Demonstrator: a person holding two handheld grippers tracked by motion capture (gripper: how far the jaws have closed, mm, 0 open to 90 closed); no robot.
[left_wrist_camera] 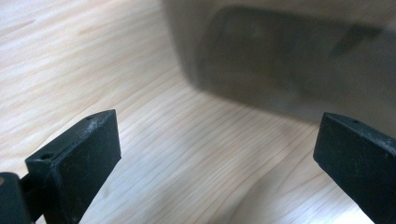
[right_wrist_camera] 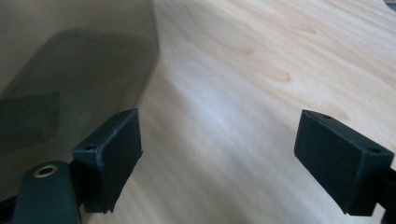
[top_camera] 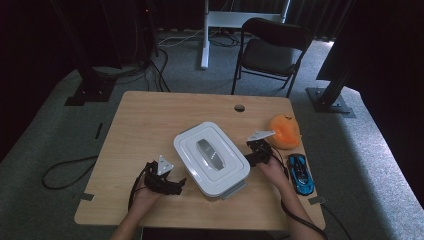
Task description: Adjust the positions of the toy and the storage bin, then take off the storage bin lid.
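Wooden table [top_camera: 150, 120] is carrying the white lidded box [top_camera: 211, 158]; left gripper [top_camera: 176, 186] and right gripper [top_camera: 253, 151] are flanking it, jaws gaping, nothing held; each should be closing squarely on opposite box edges.

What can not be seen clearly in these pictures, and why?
- What is inside the white container: the high view shows its closed lid on top.
- The container wall in the left gripper view: blurred and cut off by the top edge.
- Details of the blue toy car: too small in the high view.
- The orange object: its near side is partly covered by the right gripper.
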